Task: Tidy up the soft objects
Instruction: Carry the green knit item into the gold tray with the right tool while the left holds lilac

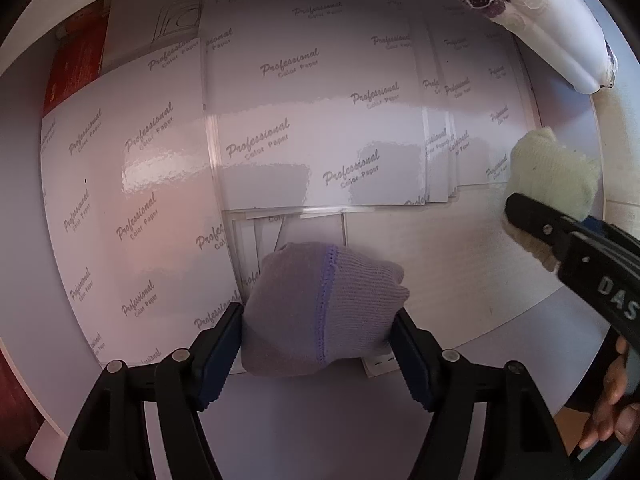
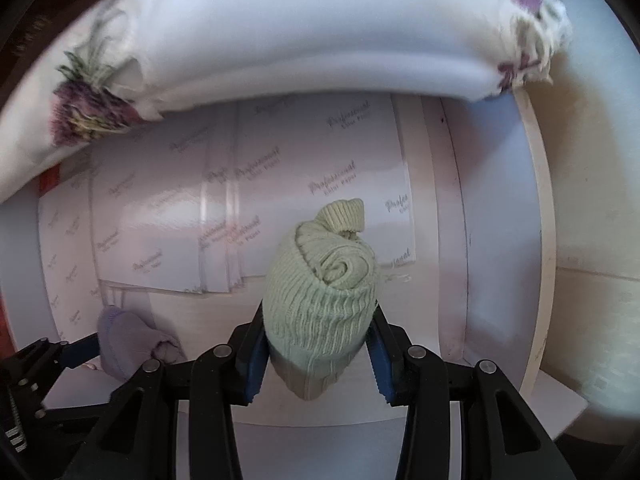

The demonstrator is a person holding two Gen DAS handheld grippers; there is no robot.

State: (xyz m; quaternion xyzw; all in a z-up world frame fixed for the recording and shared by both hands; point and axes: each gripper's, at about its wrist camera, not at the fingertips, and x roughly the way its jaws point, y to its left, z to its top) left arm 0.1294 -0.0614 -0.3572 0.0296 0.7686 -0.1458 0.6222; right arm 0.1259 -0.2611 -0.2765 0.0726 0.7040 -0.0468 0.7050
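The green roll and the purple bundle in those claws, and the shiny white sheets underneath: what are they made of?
Green roll: looks like knitted yarn, matte, with clear ribs and a fuzzy edge; probably a rolled sock.
Purple bundle: finer knit fabric, matte, with a stitched seam line down it.
White sheets: glossy, plastic-wrapped paper, going by the glare patches and the repeated print "Professional Color Paper".

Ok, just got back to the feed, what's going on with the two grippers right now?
A person is working two handheld grippers over a table covered in white paper sheets. The right gripper is clamped on a rolled pale green knit piece and holds it above the sheets. The left gripper straddles a lilac knit bundle lying on the table; its pads sit at the bundle's sides without visibly squeezing it. A white folded cloth with purple flowers lies at the far edge.
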